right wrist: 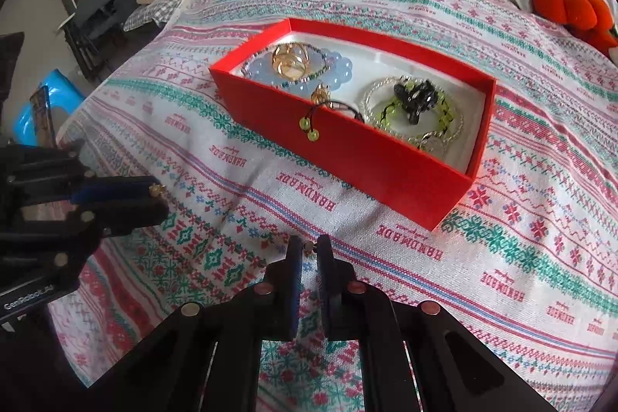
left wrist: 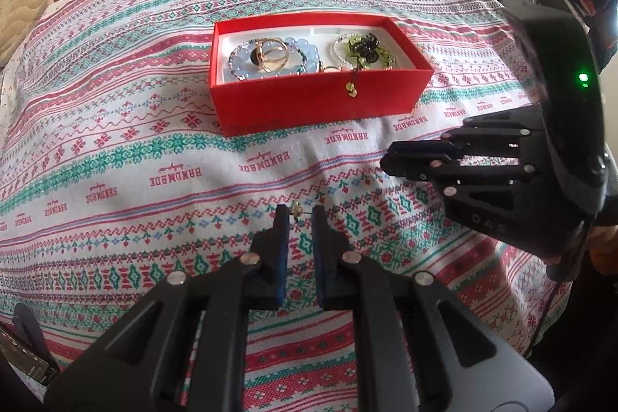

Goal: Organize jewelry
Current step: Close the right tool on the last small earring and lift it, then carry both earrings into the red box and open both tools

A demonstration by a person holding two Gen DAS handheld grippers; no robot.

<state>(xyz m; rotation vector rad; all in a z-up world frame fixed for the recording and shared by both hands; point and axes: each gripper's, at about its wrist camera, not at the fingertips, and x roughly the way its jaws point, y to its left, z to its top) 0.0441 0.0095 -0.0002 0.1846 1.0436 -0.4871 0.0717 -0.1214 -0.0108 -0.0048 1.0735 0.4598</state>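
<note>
A red box (left wrist: pixel 320 95) of jewelry sits on a bed (left wrist: pixel 116 149) covered in patterned cloth, at 12 o'clock from the left tool (left wrist: pixel 297 215). Blue beads (right wrist: pixel 297 72), gold rings (right wrist: pixel 289 62) and a green bracelet (right wrist: pixel 417 111) lie inside. The left tool pinches a small gold earring (left wrist: pixel 296 209) at its fingertips. The right tool (right wrist: pixel 309 248), at 3 o'clock from the left, is nearly closed on a tiny dark piece (right wrist: pixel 309 246); I cannot tell what it is.
</note>
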